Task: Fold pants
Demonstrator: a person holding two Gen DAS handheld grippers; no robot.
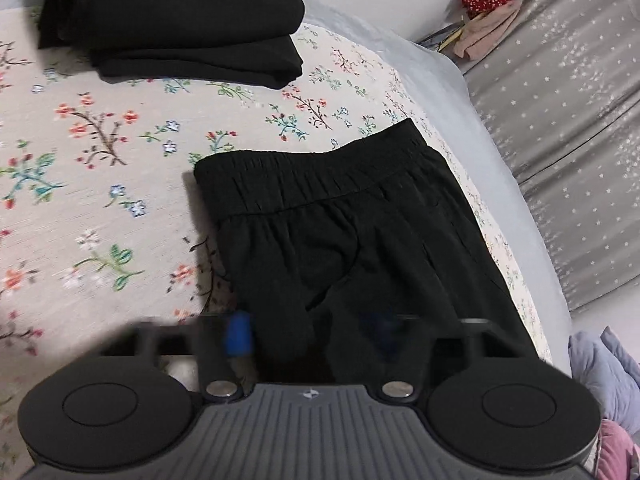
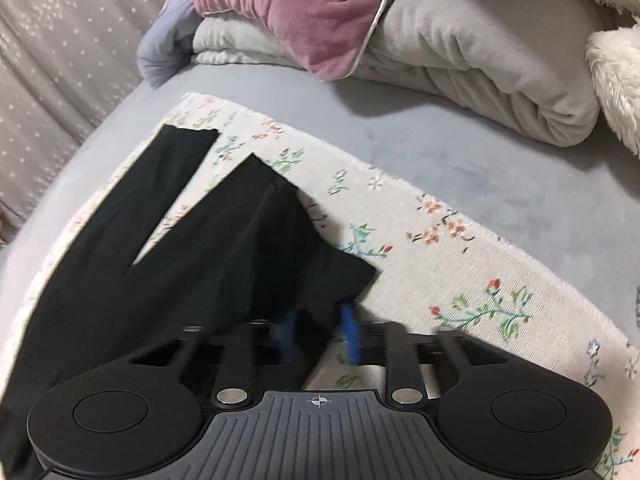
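Note:
Black pants lie flat on a floral cloth, with the elastic waistband on the far side in the left wrist view. My left gripper sits at the hip part, blurred. Its blue pads stand partly closed and bunched black cloth fills the gap between them. The right wrist view shows the two pant legs spread in a V toward the far left. My right gripper is nearly shut, pinching a flap of the near leg between its blue pads.
A stack of folded black clothes lies at the far end of the floral cloth. A pink pillow and a rolled grey blanket rest on the blue-grey bed sheet. A star-patterned grey curtain hangs beside the bed.

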